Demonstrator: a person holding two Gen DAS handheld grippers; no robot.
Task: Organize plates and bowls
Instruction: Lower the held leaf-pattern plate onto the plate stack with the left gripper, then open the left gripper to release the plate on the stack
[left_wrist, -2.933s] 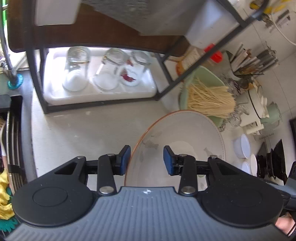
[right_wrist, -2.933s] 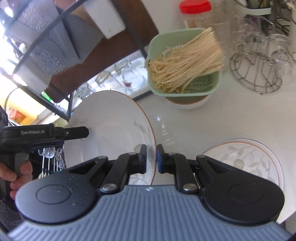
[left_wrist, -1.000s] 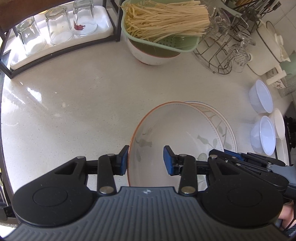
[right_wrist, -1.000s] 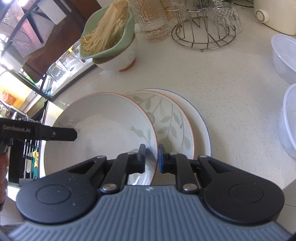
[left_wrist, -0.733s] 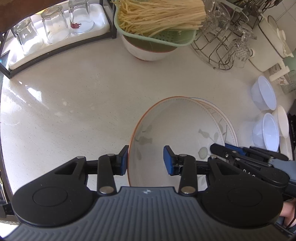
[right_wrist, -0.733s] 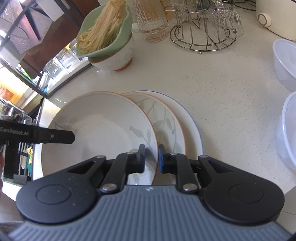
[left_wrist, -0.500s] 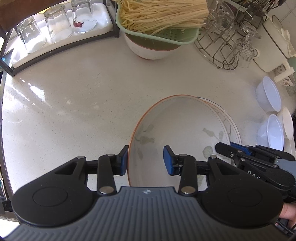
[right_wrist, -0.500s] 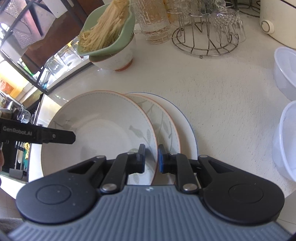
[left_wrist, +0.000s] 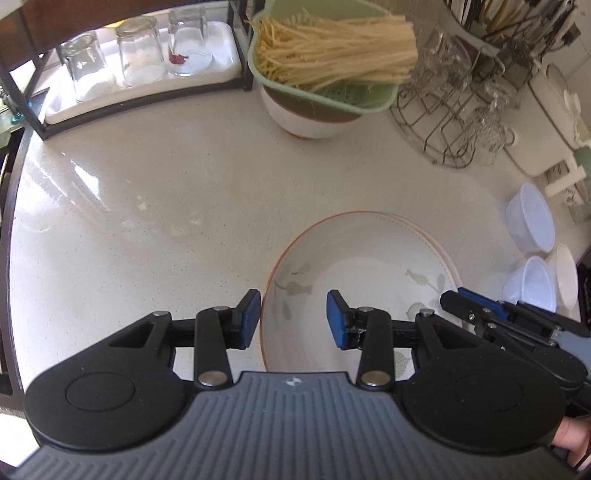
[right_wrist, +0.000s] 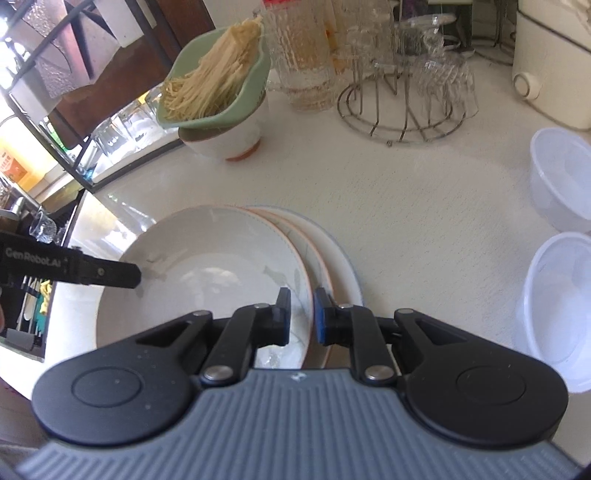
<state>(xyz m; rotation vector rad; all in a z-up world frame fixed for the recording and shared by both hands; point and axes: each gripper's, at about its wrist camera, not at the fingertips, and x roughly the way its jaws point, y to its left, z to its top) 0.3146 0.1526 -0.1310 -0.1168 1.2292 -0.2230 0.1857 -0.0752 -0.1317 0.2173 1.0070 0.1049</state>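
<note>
Over the speckled white worktop (left_wrist: 147, 206), a wide white leaf-patterned plate with an orange rim (right_wrist: 207, 273) hangs over the stacked plates (right_wrist: 332, 273).
Right tongs (right_wrist: 300, 314) are clamped on its near rim; left tongs (left_wrist: 291, 315) stand apart astride the opposite rim, not pressing. A one-sided grip could let it tip and clatter down off-centre. Only the right view shows the lower plates' edges clearly; the left view shows the upturned glasses (left_wrist: 140, 55).
</note>
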